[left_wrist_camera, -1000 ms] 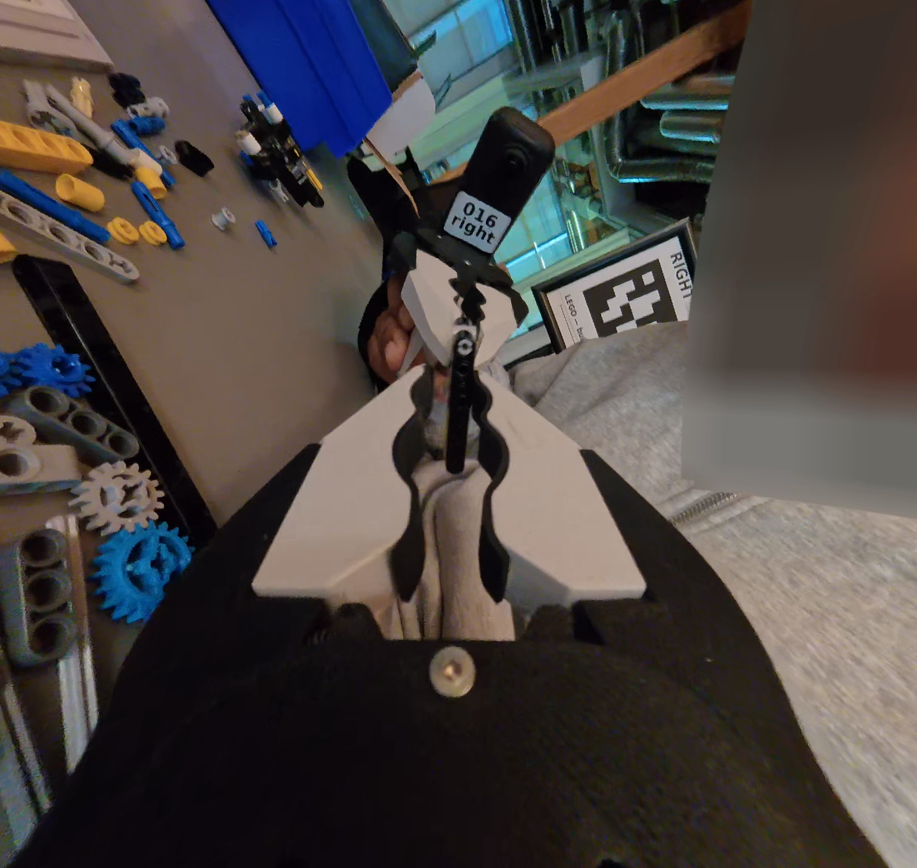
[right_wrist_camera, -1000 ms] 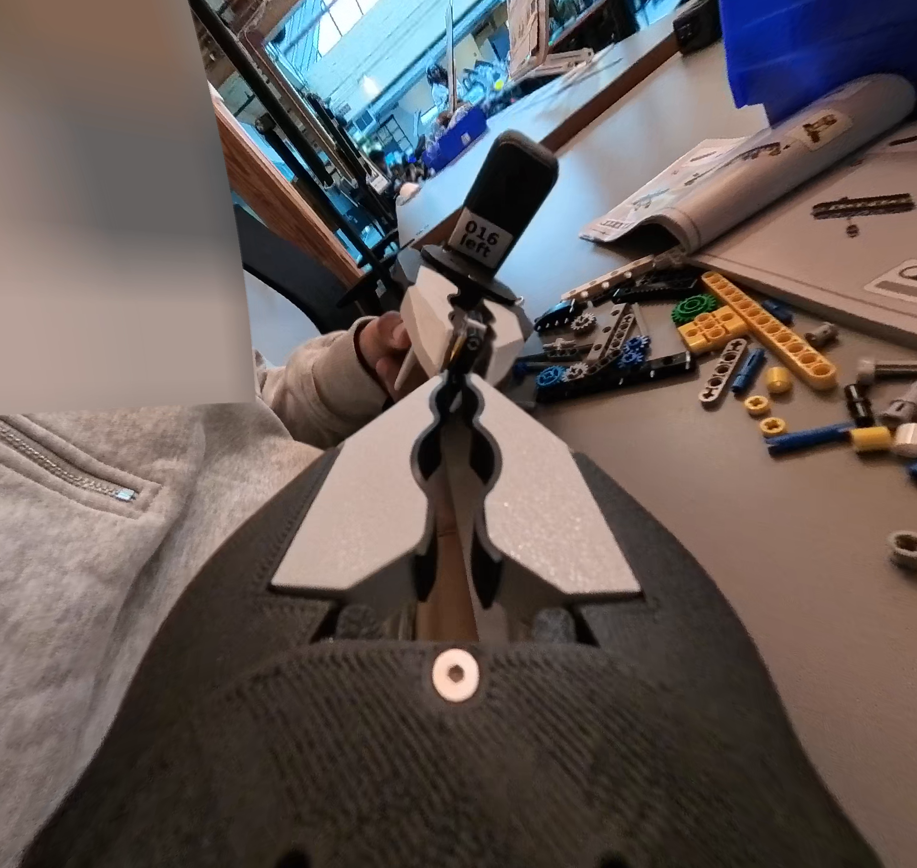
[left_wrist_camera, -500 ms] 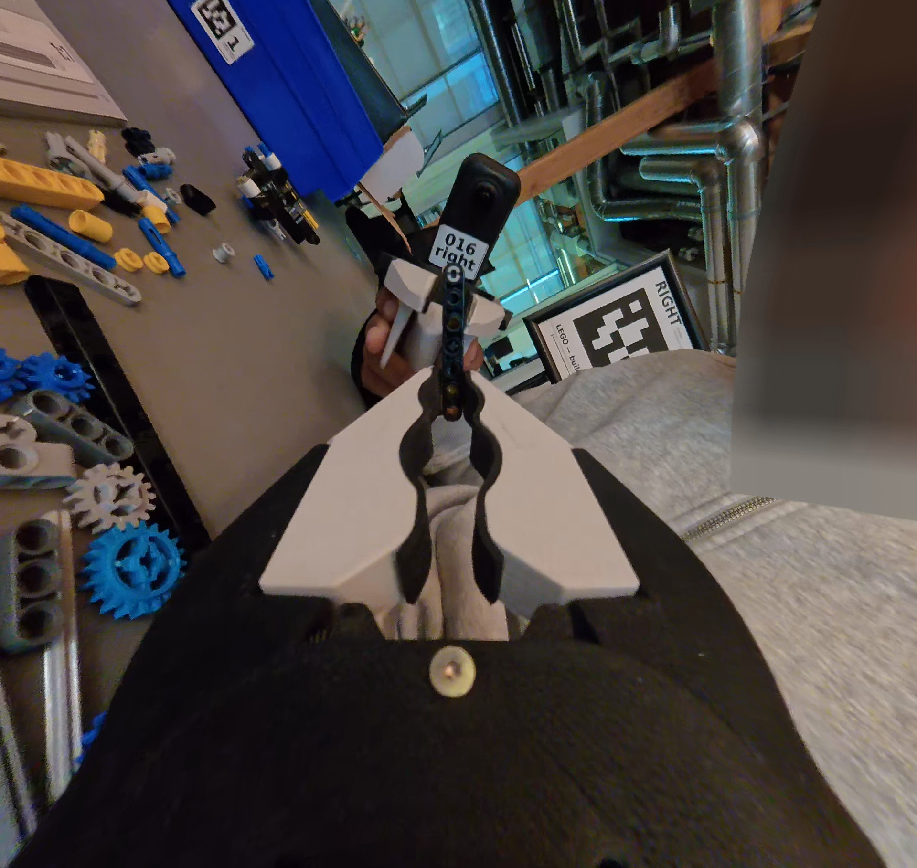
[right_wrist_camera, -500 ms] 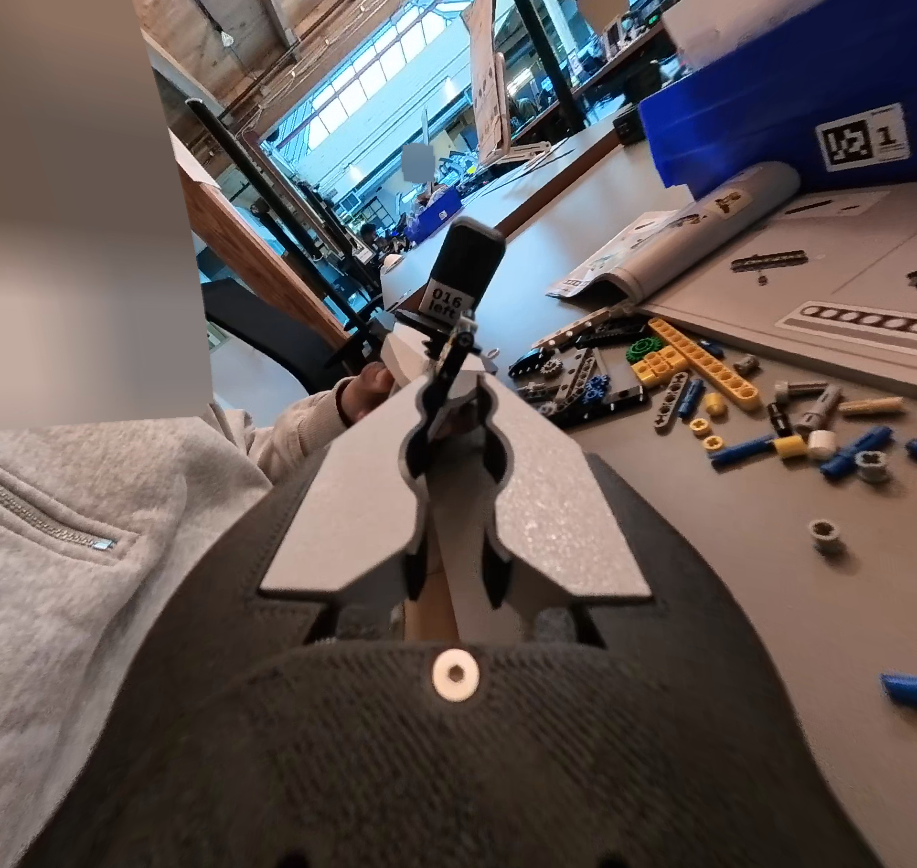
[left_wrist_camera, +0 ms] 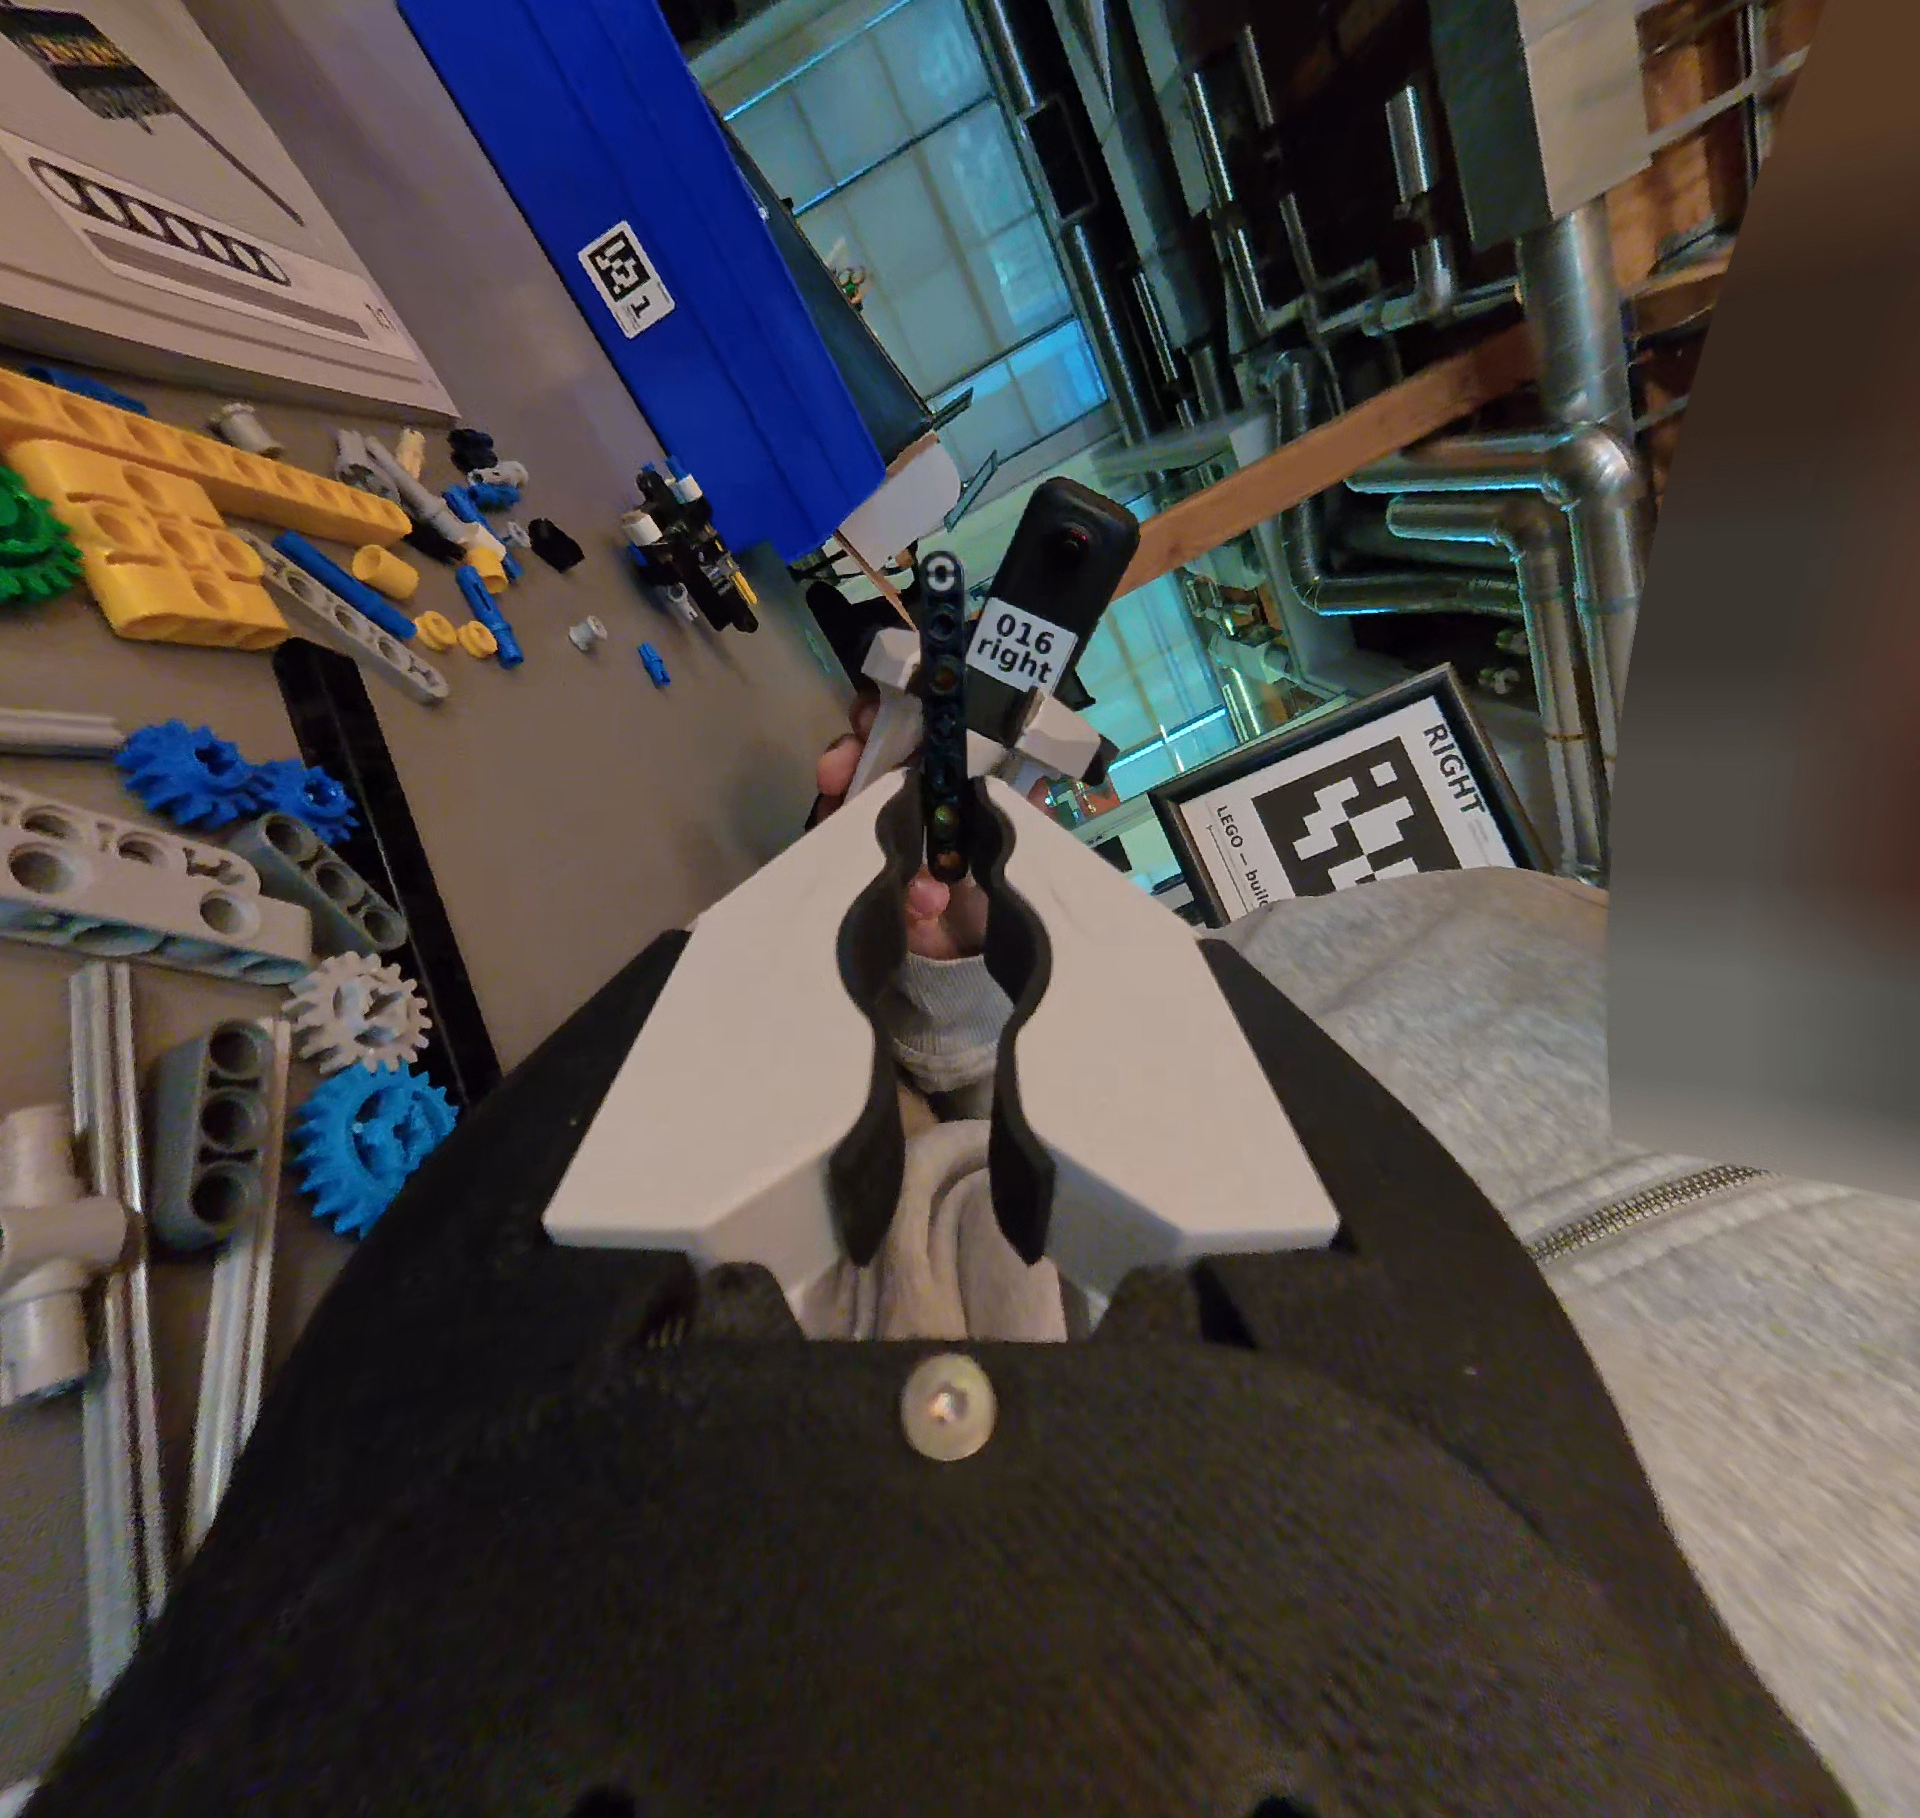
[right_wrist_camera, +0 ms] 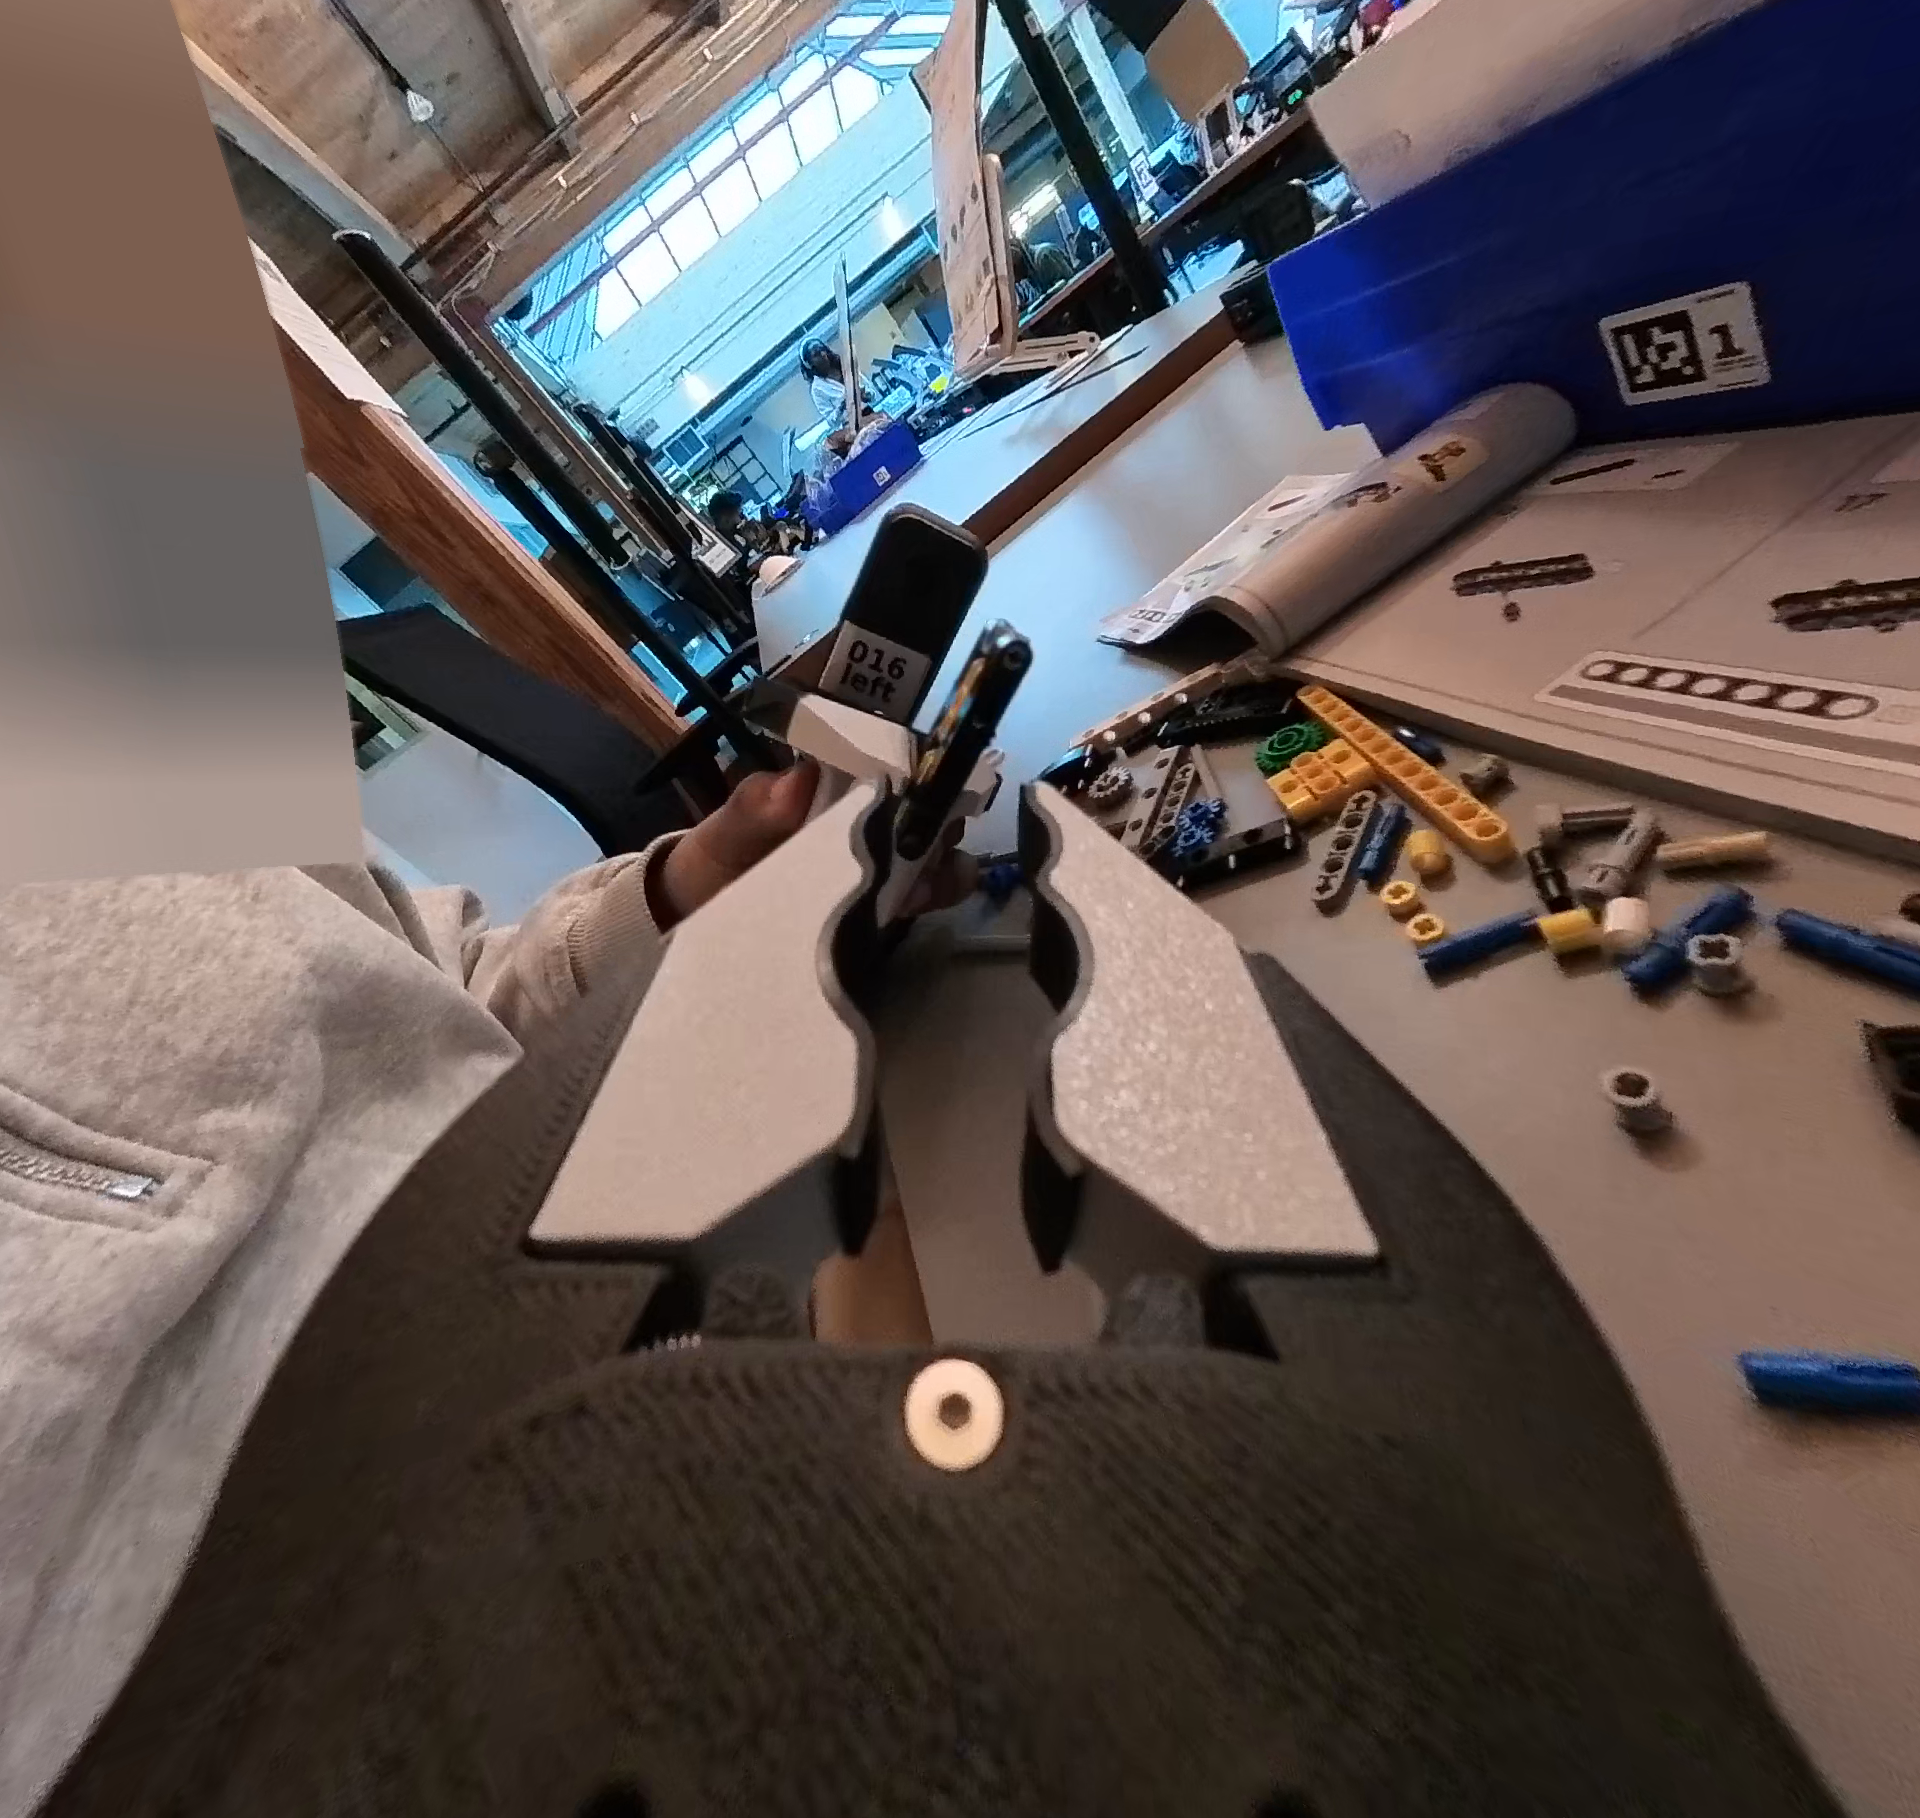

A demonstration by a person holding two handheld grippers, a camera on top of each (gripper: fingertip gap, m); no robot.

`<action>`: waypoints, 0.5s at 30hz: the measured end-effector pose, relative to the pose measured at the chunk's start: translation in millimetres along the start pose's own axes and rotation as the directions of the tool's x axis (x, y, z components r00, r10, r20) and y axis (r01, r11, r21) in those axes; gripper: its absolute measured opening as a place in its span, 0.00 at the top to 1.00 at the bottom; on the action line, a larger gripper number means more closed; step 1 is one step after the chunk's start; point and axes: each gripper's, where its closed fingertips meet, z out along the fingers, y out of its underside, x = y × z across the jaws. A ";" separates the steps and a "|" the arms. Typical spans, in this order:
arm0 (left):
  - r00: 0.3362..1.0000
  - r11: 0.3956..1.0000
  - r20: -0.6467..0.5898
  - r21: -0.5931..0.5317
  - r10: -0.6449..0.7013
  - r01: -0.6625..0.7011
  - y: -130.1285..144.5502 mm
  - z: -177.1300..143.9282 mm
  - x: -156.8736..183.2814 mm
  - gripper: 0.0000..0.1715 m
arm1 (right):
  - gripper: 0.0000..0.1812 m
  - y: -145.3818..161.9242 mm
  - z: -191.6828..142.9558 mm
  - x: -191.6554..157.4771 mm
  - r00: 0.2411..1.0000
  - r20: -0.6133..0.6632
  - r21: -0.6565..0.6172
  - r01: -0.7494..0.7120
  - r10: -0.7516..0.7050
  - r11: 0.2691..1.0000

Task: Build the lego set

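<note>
The black beam (left_wrist_camera: 943, 719) pointed to 12 o'clock, pinched by the left gripper (left_wrist_camera: 945, 849); the right gripper (right_wrist_camera: 951, 812) was spread wide.

Both views were dim indoors, lit mostly by cool blue daylight from the large windows (right_wrist_camera: 727, 199) behind, which looked slightly overexposed. The grey table (left_wrist_camera: 582, 812) took soft, even light with faint shadows. Wide-angle distortion bent lines near the edges. The grey sweatshirt (left_wrist_camera: 1714, 1405) smeared with what seemed motion blur, and nearby loose pieces (right_wrist_camera: 1829, 1373) were soft.
</note>
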 end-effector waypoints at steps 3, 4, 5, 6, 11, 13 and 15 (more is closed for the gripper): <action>1.000 1.000 0.012 -0.012 0.019 -0.018 2.1 1.6 -0.7 0.96 | 0.88 1.8 1.0 -0.6 1.000 -0.005 -0.011 0.013 -0.013 1.000; 0.999 0.999 0.017 -0.018 0.028 -0.027 3.1 2.3 -1.1 0.96 | 0.88 2.1 1.3 -0.7 1.000 -0.007 -0.013 0.017 -0.017 1.000; 0.999 0.999 0.023 -0.024 0.036 -0.035 4.0 3.0 -1.6 0.96 | 0.88 2.3 1.5 -0.8 1.000 -0.010 -0.014 0.022 -0.022 1.000; 0.999 0.999 0.026 -0.028 0.046 -0.045 4.5 3.6 -1.8 0.96 | 0.88 2.6 1.7 -1.0 1.000 -0.011 -0.016 0.026 -0.026 1.000; 0.995 0.996 0.047 -0.028 0.091 -0.089 4.5 5.3 -3.2 0.96 | 0.88 3.0 2.9 -0.3 0.999 -0.016 -0.023 0.029 -0.030 0.999; 0.994 0.995 0.049 -0.031 0.098 -0.097 4.7 6.2 -3.5 0.96 | 0.88 2.6 3.1 0.2 1.000 -0.014 -0.022 0.022 -0.023 0.999; 0.994 0.995 0.052 -0.033 0.101 -0.099 4.6 6.8 -4.2 0.96 | 0.88 1.9 3.3 0.9 1.000 -0.012 -0.020 0.013 -0.014 1.000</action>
